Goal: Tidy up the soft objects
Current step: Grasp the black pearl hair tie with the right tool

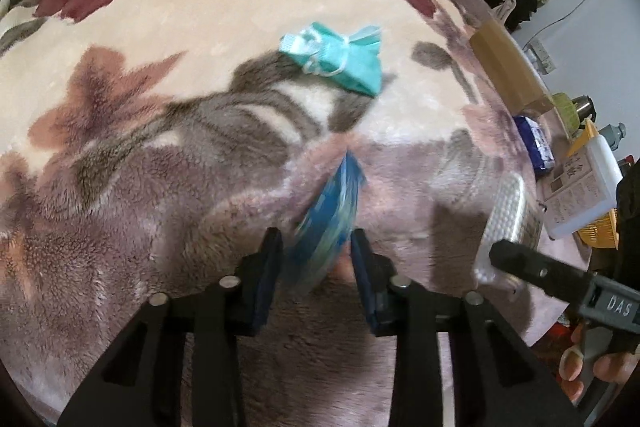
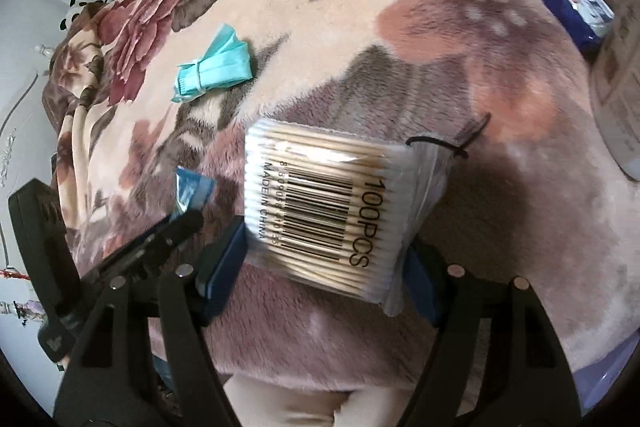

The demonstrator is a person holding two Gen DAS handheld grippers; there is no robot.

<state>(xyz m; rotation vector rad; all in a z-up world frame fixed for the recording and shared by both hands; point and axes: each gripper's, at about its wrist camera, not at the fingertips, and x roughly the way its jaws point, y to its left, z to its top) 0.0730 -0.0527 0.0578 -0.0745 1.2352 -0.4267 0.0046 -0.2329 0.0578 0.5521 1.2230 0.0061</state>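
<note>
Left gripper [image 1: 316, 247] jaws clamp a blue packet [image 1: 332, 211]; right gripper [image 2: 324, 267] jaws clamp the cotton swab pack [image 2: 332, 203]. The folded face mask [image 1: 340, 59] lies ahead of both, nearer the left, long axis crosswise.

Mask [image 1: 336, 61] on blanket [image 1: 160, 47]

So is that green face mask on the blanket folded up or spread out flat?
Folded up. The face mask lies bunched into a compact bundle on the blanket, with its white ear loop wound around the middle; nothing touches it.
</note>
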